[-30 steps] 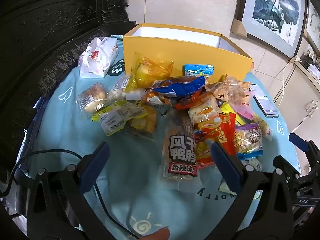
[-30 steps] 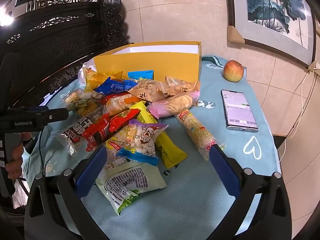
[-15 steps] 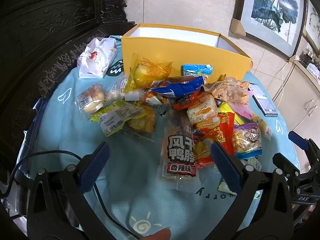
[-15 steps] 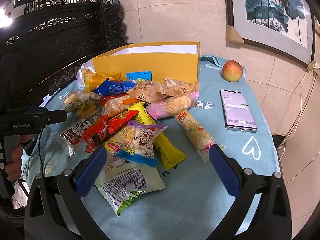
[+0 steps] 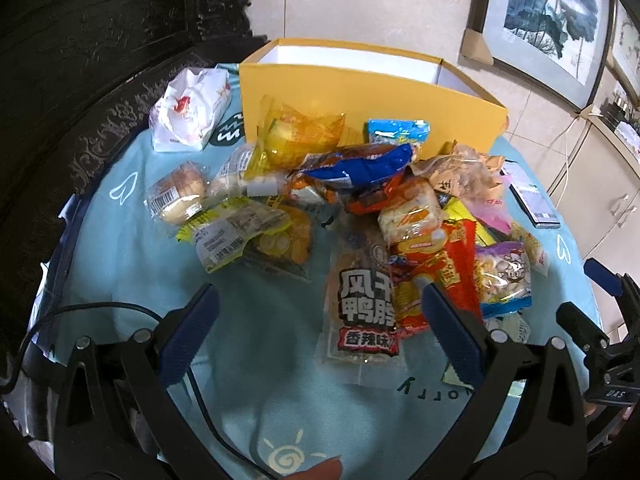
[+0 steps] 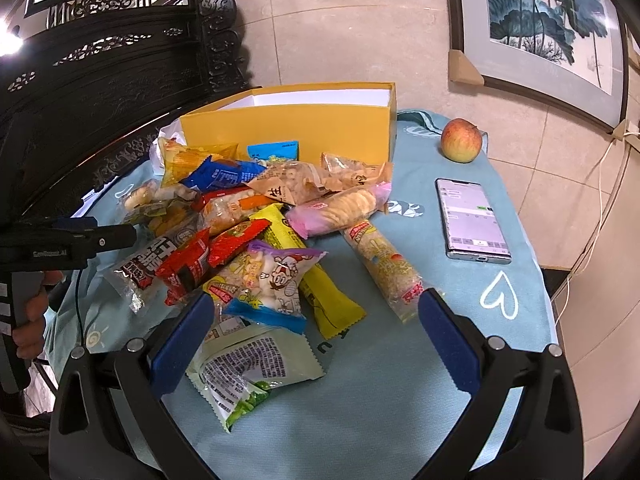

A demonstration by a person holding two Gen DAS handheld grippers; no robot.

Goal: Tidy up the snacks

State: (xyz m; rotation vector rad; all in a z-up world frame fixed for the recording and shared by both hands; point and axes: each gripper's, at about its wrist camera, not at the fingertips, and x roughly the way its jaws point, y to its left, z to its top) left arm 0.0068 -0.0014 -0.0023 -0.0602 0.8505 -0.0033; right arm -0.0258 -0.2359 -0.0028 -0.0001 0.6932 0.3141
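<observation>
A heap of several snack packets lies on the light blue tablecloth [image 5: 132, 264] in front of an open yellow box [image 5: 360, 96], also in the right wrist view [image 6: 288, 128]. My left gripper [image 5: 320, 312] is open and empty, hovering just short of the duck snack packet with bold black characters [image 5: 364, 312]. My right gripper [image 6: 312, 320] is open and empty, above a pale green packet [image 6: 252, 364] and a yellow bar packet [image 6: 320, 284]. A long cracker roll [image 6: 384, 268] lies by its right finger.
A white wrapped packet [image 5: 188, 108] lies at the back left. A phone [image 6: 472, 220] and an apple [image 6: 460, 140] sit on the right of the table. Dark carved wooden furniture [image 6: 120, 64] stands at the left. The table edge is near on the right.
Both grippers have drifted slightly; the snack pile and box look unmoved. Both grippers stay open.
</observation>
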